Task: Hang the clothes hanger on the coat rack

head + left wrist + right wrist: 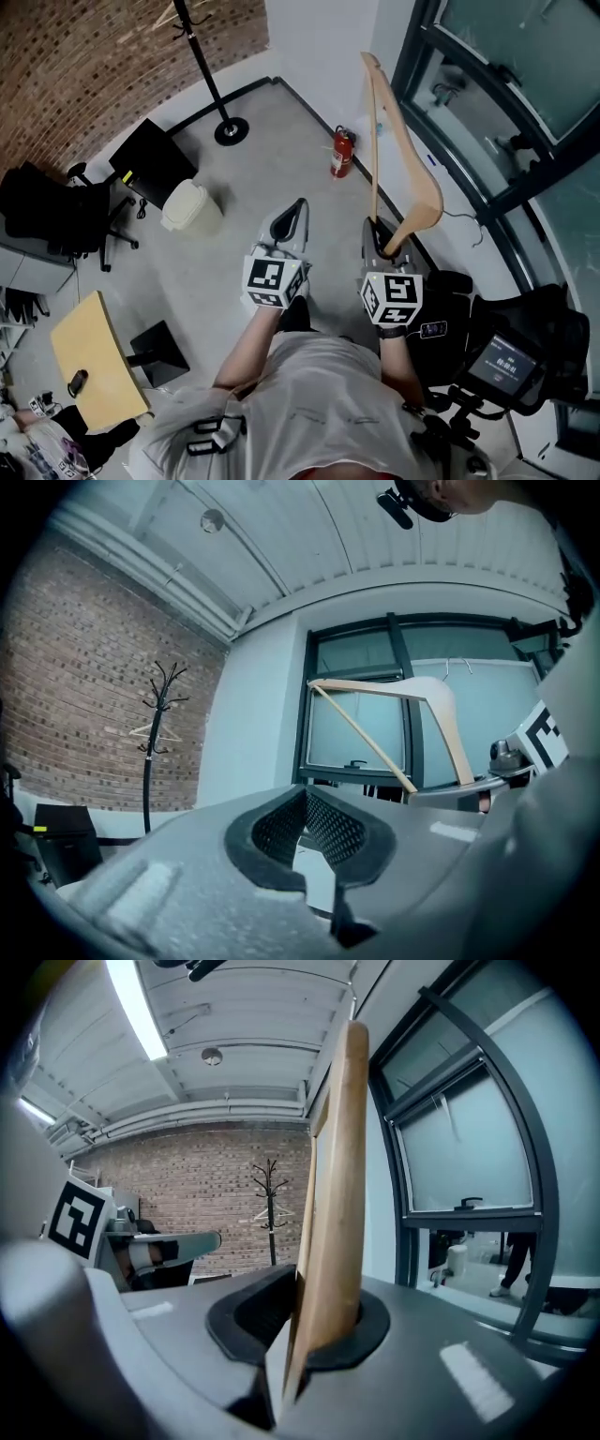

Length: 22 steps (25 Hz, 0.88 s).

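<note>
My right gripper [384, 242] is shut on one end of a wooden clothes hanger [405, 150], which rises from the jaws with its thin bar toward the window. Seen from the right gripper view, the hanger [333, 1204] stands upright between the pads, filling the middle of the picture. To its left, my left gripper [296, 210] is shut with nothing in it, its mesh pads meeting at the tip [307, 803]. The black coat rack [202, 66] stands far ahead by the brick wall, with a pale hanger on it in the left gripper view [153, 726].
A red fire extinguisher [342, 152] stands by the white wall ahead. A white bin [190, 206], a black cabinet [155, 159] and an office chair [56, 206] sit to the left. A wooden table [94, 361] is near left; dark window frames [487, 141] and a machine with a screen [506, 361] are right.
</note>
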Available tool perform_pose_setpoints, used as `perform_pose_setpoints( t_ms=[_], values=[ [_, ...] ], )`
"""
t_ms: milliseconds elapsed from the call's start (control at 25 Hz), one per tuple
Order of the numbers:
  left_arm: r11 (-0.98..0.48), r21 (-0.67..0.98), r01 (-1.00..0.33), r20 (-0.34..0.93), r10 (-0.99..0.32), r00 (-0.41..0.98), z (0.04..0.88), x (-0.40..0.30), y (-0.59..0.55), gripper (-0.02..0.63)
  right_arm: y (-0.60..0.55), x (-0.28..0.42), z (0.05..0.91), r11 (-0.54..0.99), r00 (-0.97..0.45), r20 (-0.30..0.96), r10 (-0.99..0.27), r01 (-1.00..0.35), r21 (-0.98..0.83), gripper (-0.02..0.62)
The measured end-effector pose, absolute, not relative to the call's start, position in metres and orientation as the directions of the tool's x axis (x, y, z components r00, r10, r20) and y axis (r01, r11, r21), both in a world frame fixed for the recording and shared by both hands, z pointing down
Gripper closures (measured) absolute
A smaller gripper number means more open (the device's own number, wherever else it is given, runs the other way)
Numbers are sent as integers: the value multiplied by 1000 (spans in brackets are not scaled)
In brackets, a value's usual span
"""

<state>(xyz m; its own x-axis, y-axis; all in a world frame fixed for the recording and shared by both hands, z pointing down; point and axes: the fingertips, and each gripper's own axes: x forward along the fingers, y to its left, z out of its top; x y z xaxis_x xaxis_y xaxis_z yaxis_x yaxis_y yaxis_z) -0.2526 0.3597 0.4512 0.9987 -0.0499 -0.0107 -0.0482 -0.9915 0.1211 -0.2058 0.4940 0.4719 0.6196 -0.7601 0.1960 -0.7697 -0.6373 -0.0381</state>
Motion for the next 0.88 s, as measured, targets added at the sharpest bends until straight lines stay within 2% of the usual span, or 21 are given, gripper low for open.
perform_pose_setpoints(
  t_ms=[200, 320, 440, 640, 880],
  values=[
    [-996, 86, -12, -24, -14, 1000, 437, -198, 309, 606, 446, -159, 445, -658, 650, 167, -742, -753, 4, 549],
    [-996, 88, -14, -26, -16, 1000, 434, -172, 270, 606, 404, -133, 445, -642, 628, 191, -754, -767, -11, 549],
    [-996, 87, 5, 26, 7, 1000, 440, -148, 237, 606, 358, -109, 453, -635, 616, 201, -762, -771, -46, 549],
    [-996, 10, 86, -44, 85, 995, 440, -138, 231, 606, 326, -113, 457, -604, 585, 206, -785, -796, -39, 549],
    [-998, 55, 30, -5, 29, 1000, 458, -118, 212, 606, 297, -102, 484, -533, 494, 287, -820, -843, -71, 549]
  ],
)
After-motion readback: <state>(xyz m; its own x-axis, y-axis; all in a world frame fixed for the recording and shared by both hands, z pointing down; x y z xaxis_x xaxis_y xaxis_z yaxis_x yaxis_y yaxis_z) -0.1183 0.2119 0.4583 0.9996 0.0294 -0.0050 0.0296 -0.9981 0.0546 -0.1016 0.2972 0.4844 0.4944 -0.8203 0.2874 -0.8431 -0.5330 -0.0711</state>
